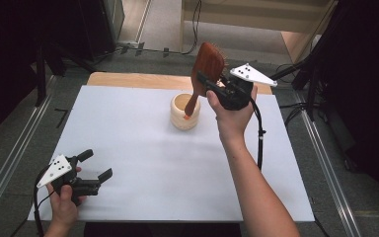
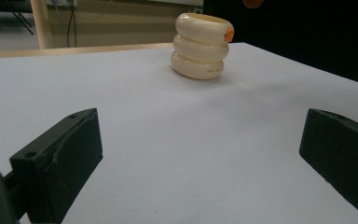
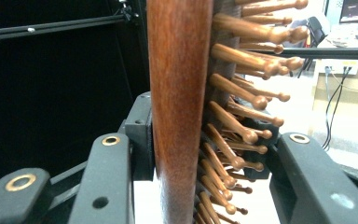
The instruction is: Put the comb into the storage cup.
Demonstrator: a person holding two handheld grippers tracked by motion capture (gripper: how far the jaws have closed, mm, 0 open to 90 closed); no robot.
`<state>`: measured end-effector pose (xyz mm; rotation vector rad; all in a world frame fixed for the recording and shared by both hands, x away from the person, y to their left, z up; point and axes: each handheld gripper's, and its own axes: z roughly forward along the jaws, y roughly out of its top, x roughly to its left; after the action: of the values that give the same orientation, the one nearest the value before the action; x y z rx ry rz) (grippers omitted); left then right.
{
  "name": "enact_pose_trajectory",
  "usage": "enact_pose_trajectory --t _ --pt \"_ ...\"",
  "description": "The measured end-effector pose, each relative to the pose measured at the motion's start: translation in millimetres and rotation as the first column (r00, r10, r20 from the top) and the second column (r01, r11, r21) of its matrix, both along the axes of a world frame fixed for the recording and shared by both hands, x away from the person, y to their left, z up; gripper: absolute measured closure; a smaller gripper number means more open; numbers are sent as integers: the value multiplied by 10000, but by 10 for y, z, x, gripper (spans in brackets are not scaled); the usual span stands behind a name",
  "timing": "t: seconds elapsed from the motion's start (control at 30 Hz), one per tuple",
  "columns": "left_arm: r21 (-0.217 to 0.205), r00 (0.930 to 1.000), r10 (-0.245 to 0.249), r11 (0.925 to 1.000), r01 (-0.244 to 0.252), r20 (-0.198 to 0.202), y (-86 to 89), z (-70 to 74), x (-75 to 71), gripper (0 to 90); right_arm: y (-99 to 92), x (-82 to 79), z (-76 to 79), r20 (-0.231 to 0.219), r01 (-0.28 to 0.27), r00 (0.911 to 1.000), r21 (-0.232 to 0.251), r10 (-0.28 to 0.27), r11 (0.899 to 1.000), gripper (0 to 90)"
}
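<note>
Gripping the wooden hairbrush (image 1: 208,63) by its head, the right tongs (image 1: 213,85) are clamped on it above the far part of the white counter (image 1: 143,163). In the right gripper view one jaw presses on the smooth brown back of the brush (image 3: 179,93) and the other jaw sits among the wooden bristles (image 3: 242,93). The brush stands nearly upright. Its head rises above these tongs, and its handle goes down from them to the cream ribbed cup (image 1: 185,112), which is just below and a little to the left of them. The orange tip of the handle (image 1: 186,117) is at the rim of the cup; I cannot tell if it touches.

The left tongs (image 1: 94,165) are apart and hold nothing, low over the near left corner of the counter. From them, the cup (image 2: 201,45) is well ahead, standing on the counter, far from both jaws.
</note>
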<state>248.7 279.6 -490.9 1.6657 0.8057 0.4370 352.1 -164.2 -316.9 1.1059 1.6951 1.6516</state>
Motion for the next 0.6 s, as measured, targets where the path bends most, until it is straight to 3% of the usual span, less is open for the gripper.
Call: enact_pose_trajectory --t 0.6 --pt "-32 10000 -1 10000 1 -7 2 -1 4 0 10 298 -128 -65 451 9990 212 -450 9988 535"
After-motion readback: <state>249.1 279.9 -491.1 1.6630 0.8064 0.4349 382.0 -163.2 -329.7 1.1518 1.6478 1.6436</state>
